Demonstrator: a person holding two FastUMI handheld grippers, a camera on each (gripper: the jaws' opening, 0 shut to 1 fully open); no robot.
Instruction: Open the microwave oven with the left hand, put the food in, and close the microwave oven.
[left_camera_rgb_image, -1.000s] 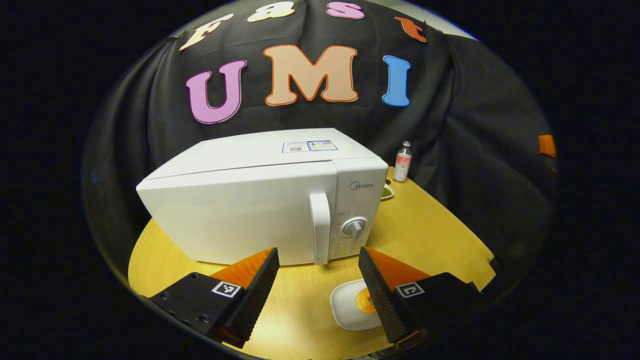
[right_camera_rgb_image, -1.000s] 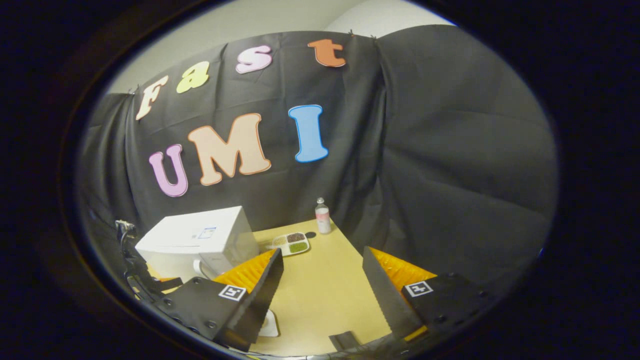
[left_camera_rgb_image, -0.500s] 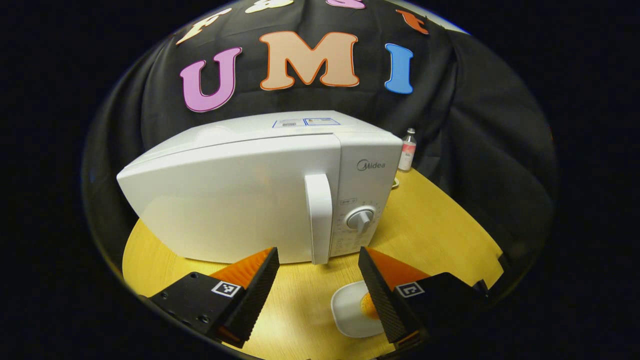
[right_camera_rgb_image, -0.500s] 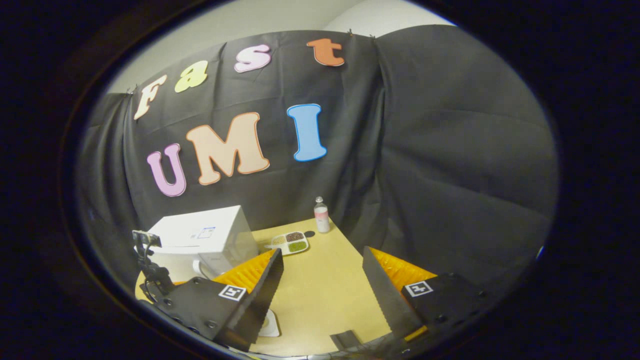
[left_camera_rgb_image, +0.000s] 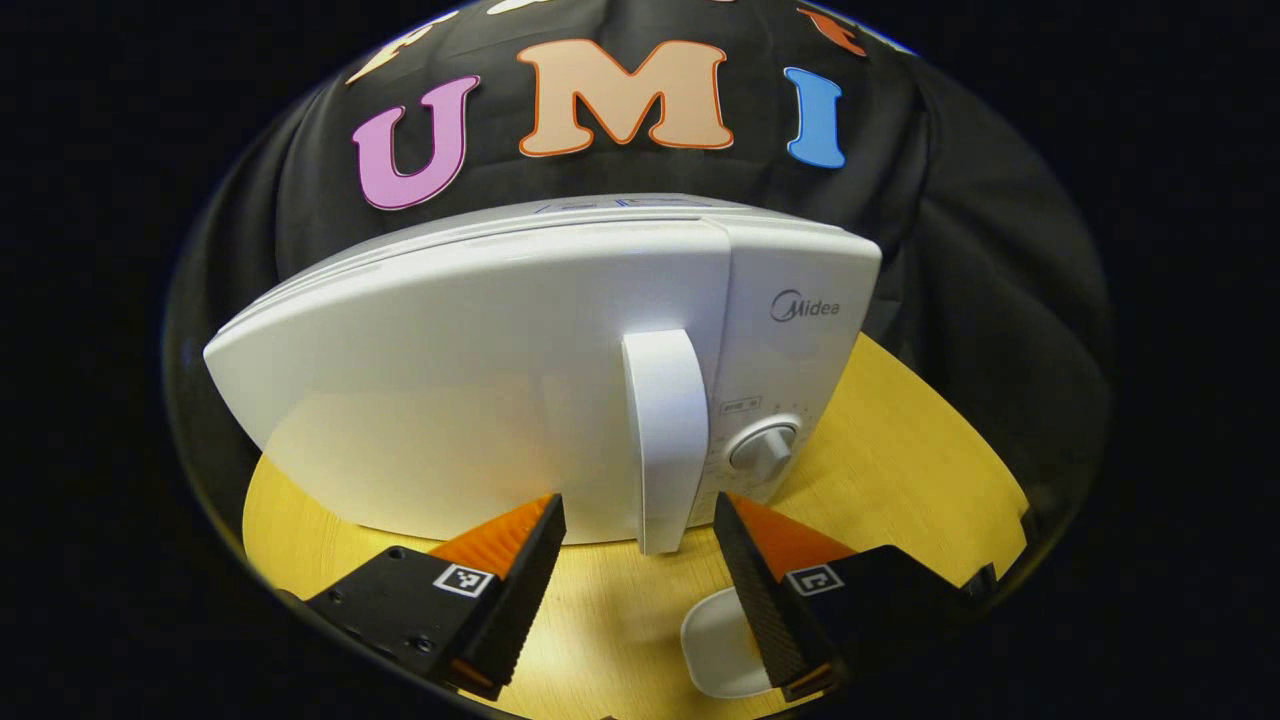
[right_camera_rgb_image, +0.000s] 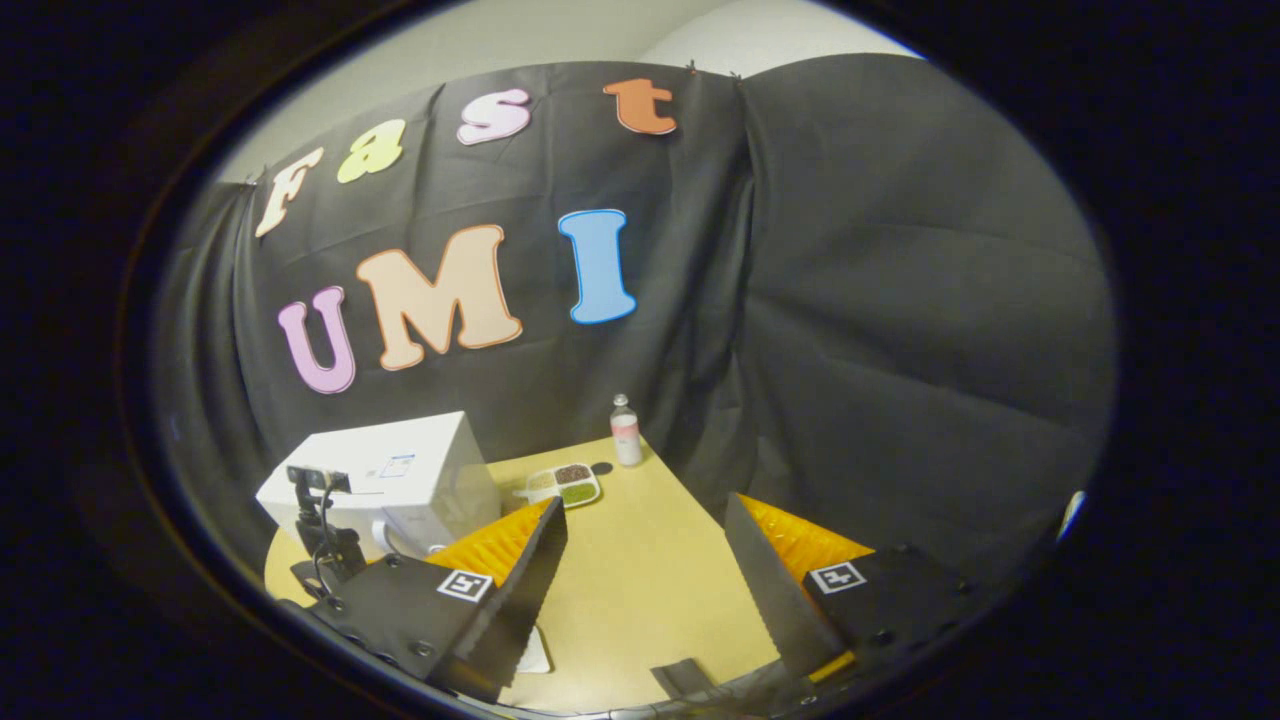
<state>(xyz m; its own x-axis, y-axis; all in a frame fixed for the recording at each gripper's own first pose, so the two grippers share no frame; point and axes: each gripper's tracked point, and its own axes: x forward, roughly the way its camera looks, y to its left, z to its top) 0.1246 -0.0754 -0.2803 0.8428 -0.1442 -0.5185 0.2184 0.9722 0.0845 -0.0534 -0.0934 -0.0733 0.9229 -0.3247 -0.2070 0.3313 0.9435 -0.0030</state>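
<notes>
Right now my left gripper (left_camera_rgb_image: 636, 560) sits wide open just short of the microwave oven (left_camera_rgb_image: 480, 370); its 2 fingers flank the lower end of the door handle (left_camera_rgb_image: 664, 440) without touching it; the door is shut. At about 3 o'clock from the handle is the round dial (left_camera_rgb_image: 762, 447). A white plate (left_camera_rgb_image: 715, 640) lies on the yellow desk (left_camera_rgb_image: 890, 450) at 5 o'clock from the handle, partly hidden behind my left gripper's right-hand finger; I cannot make out the food on it. My right gripper (right_camera_rgb_image: 645, 560) hangs open over bare desk, holding nothing. From the right gripper view the oven stands at 9 o'clock, with the left gripper in front of it; a divided tray (right_camera_rgb_image: 562, 485) and a small bottle (right_camera_rgb_image: 626, 431) stand near 12 o'clock.
</notes>
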